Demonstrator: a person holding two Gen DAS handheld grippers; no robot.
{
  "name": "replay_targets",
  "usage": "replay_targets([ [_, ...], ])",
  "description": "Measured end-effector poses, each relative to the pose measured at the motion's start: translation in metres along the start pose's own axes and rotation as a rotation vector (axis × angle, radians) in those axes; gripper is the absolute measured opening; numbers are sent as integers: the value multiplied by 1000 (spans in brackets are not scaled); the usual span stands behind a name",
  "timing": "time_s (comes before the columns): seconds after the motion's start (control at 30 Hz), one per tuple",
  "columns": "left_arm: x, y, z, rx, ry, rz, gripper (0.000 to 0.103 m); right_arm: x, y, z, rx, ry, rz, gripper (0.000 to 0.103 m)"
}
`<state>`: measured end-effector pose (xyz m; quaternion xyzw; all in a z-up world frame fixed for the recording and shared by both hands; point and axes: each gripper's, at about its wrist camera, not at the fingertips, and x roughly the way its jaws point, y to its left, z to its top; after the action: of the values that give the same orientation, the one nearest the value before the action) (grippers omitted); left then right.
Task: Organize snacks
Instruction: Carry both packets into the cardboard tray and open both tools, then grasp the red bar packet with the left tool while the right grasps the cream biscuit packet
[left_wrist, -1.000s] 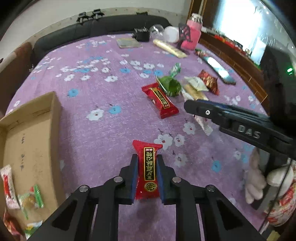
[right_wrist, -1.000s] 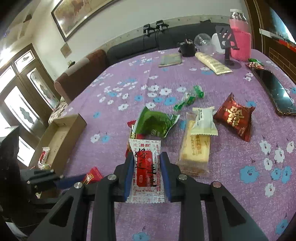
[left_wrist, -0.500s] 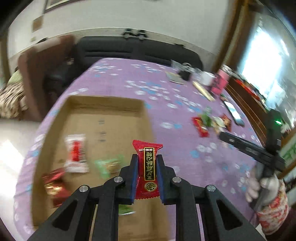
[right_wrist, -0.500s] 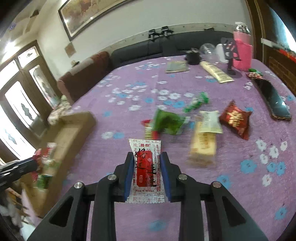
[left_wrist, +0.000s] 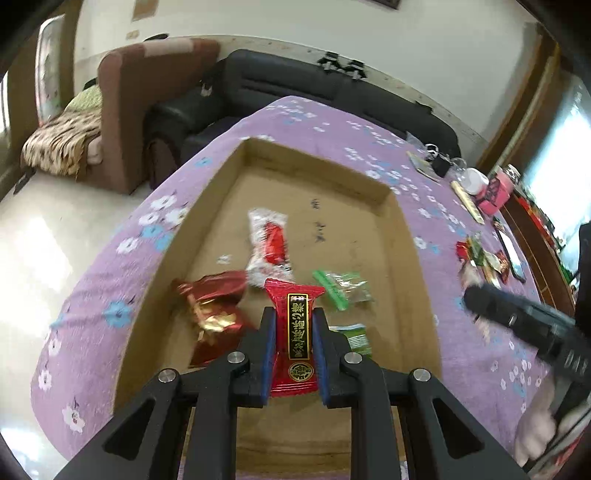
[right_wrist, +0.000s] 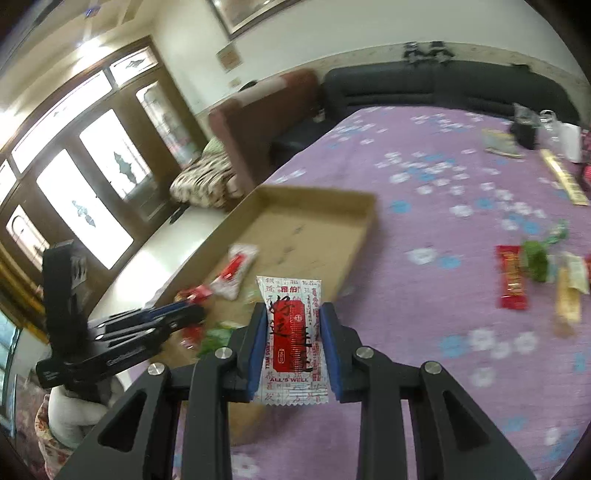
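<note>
My left gripper is shut on a red candy bar with a black and gold label, held above the near part of the cardboard box. The box holds a white and red packet, a red foil pack and green packets. My right gripper is shut on a white and red packet, held above the table at the box's right side. The left gripper also shows in the right wrist view.
Loose snacks lie on the purple flowered cloth: a red bar, a green packet and a beige pack. A pink bottle, a phone and small items stand at the far edge. Sofas lie beyond the table.
Both grippers swung left with their snacks still held. The left one now hangs over the box; the right one has come up to the box's side.
</note>
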<state>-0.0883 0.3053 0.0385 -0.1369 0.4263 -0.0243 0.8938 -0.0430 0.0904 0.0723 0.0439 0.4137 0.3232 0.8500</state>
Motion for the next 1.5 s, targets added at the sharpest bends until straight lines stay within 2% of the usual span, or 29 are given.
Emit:
replay_targets([
  [0.13,-1,7,-4,-38,-4,-9,19,26,21,-7,-30,49,4,28],
  [0.23,-8,12,-6,-59,-25,-18,20,39,31,-9,-63,67,-27,28],
  [0.3,-16,12,-7,-63,-48,-17,25,47,35,-10,-77,81,-45,28],
  [0.37,-26,11,-8,-68,-82,-21,36,51,36,-12,-80,90,-52,28],
  [0.47,-40,9,-11,-65,-126,-20,44,58,35,-11,-77,91,-68,31],
  [0.57,-49,8,-13,-70,-153,-29,50,60,34,-10,-64,82,-69,33],
  [0.7,-58,5,-13,-92,-177,-57,52,52,29,-7,-43,62,-57,35],
  [0.8,-65,-3,-14,-88,-207,-81,62,41,25,-6,-29,36,-56,39],
  [0.93,-79,-21,-14,-63,-271,-114,89,21,12,-7,4,3,-50,40],
  [0.97,-82,-28,-15,-47,-286,-133,92,16,7,-8,13,-5,-50,40],
  [1.1,-85,-55,-19,31,-286,-237,92,-10,-23,-14,44,-42,-87,42],
  [1.23,-75,-81,-23,81,-239,-297,92,-40,-79,-24,101,-70,-199,45],
  [1.5,-43,-116,-27,138,-112,-298,92,-110,-217,-51,381,-125,-398,45],
])
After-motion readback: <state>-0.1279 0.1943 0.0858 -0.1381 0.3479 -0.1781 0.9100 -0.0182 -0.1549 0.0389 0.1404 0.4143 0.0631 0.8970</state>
